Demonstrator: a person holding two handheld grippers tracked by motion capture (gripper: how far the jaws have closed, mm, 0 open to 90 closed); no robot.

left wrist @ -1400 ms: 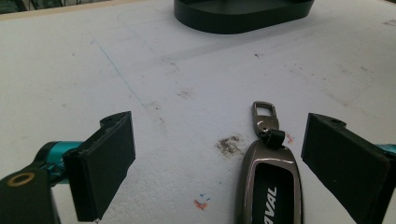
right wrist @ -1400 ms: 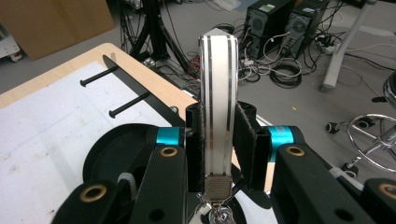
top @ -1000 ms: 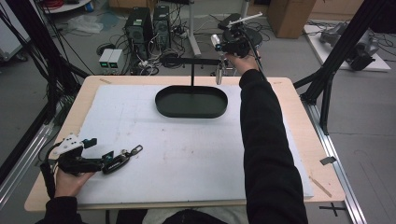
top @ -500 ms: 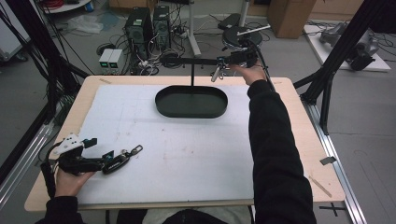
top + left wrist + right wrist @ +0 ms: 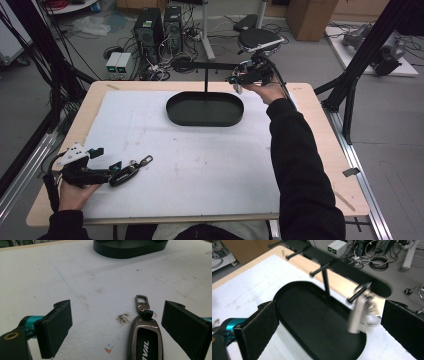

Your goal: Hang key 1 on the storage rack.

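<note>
Hanging silver key fob [image 5: 359,312] above empty black tray [image 5: 312,315]

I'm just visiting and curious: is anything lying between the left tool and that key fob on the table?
Nothing visible. The key fob already lies on the white mat between the left tool's open jaws, nearer one jaw than the other, and neither pad touches it. The mat around it is bare apart from some stains.

key fob [image 5: 125,175] on table front-left | tray [image 5: 205,109] far centre
</note>
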